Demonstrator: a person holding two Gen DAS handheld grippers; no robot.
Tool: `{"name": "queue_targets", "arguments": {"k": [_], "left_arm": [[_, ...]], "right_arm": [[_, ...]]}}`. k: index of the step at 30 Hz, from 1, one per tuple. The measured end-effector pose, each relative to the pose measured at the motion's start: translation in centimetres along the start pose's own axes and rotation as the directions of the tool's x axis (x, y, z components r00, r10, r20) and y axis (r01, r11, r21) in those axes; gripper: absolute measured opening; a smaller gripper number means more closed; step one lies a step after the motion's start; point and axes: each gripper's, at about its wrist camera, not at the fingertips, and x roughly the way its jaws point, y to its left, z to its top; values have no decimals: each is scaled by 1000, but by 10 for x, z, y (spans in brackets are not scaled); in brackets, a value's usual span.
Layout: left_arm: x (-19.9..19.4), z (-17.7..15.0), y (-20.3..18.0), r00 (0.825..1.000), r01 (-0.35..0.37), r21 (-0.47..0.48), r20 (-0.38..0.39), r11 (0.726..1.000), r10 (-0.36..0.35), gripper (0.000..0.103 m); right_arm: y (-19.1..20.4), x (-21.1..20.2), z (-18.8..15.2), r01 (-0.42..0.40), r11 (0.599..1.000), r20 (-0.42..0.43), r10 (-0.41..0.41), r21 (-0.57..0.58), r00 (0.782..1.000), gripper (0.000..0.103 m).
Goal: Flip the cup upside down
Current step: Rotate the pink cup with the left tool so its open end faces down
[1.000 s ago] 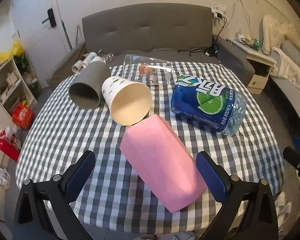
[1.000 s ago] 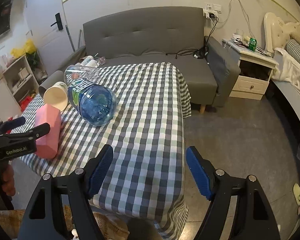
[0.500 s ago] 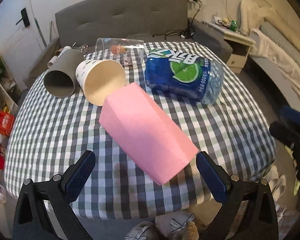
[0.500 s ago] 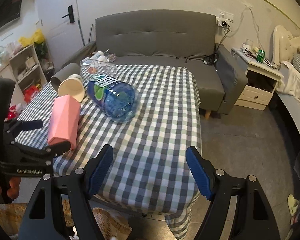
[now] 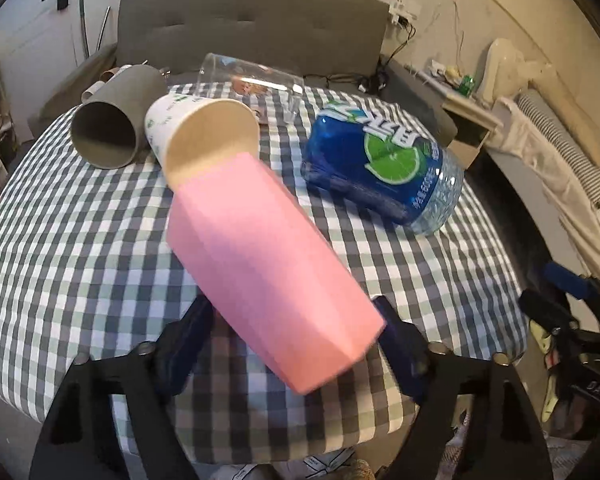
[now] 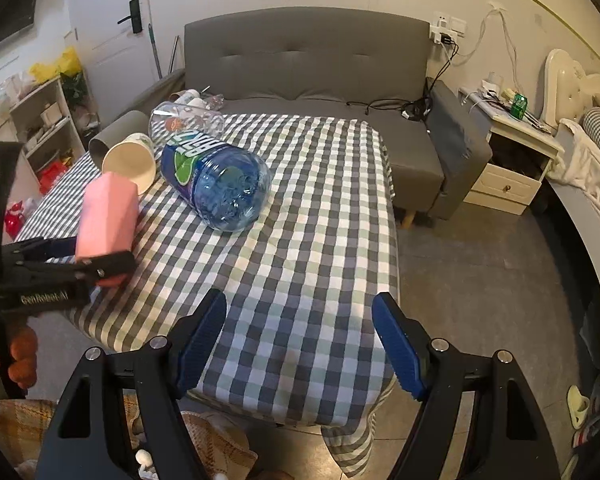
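A pink faceted cup (image 5: 268,264) lies on its side on the checked tablecloth, its closed base toward me. My left gripper (image 5: 296,340) has its blue pads on both sides of the cup's base end and grips it. In the right wrist view the pink cup (image 6: 106,216) is held by the left gripper (image 6: 80,258) near the table's left edge. My right gripper (image 6: 300,340) is open and empty over the table's front edge.
A white paper cup (image 5: 204,136), a grey cup (image 5: 112,128), a clear glass (image 5: 252,80) and a blue bottle (image 5: 380,164) lie on their sides behind the pink cup. A grey sofa (image 6: 308,60) stands behind the table; a nightstand (image 6: 512,156) at right.
My left gripper has moved forward and closed around the pink cup's base end. The right gripper has drifted slightly and stays open.
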Motion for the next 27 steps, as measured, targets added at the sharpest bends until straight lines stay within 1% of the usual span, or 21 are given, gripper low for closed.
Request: {"name": "queue_targets", "arguments": {"k": [2, 5, 6, 8, 12, 16, 21, 24, 27], "left_arm": [[-6, 0, 5, 1000, -2, 5, 11, 1000, 2, 71], [-20, 0, 13, 999, -4, 15, 50, 1000, 3, 64], [-25, 0, 15, 997, -5, 18, 76, 1000, 3, 63], [-31, 0, 17, 996, 0, 31, 95, 1000, -3, 60], [-41, -2, 19, 992, -16, 64, 122, 998, 8, 58], [-49, 1, 22, 988, -19, 58, 156, 998, 10, 57], [-56, 6, 19, 983, -15, 75, 182, 997, 1, 56], [-59, 10, 16, 982, -13, 89, 189, 996, -4, 56], [-59, 13, 11, 980, -14, 108, 199, 994, -8, 56]], "right_arm": [[6, 2, 1, -3, 1000, -5, 3, -14, 1000, 75], [17, 5, 4, -15, 999, -4, 15, -35, 1000, 75], [20, 5, 5, -17, 999, -1, 17, -42, 1000, 75], [28, 6, 8, -28, 998, 6, 28, -48, 1000, 75], [41, 6, 12, -45, 997, 13, 46, -71, 999, 75], [51, 3, 14, -39, 995, 21, 41, -96, 999, 75], [49, -2, 14, -35, 996, 35, 38, -85, 999, 75], [48, -5, 19, -46, 996, 44, 50, -77, 998, 75], [50, -9, 24, -30, 995, 62, 36, -99, 997, 75]]}}
